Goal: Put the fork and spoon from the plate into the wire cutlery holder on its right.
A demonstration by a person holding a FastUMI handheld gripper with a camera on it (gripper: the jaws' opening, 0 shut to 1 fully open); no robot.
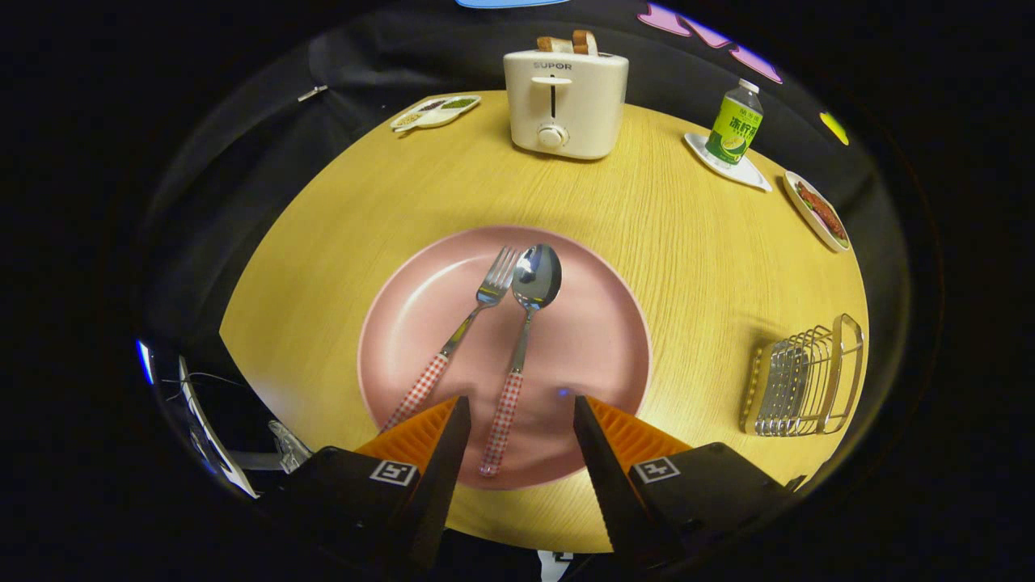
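On the pink plate (404,323), fork (462,327) left, spoon (521,339) right; both heads point away from you, fork leaning rightward. Your gripper (517,412) hangs spread, spoon handle between its fingers. Wire cutlery holder (804,380) sits rightward.

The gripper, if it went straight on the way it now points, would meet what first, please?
Probably the checked-handled metal spoon on the round pink plate: its handle lies between the open jaws of the gripper. Height above the plate is unclear.
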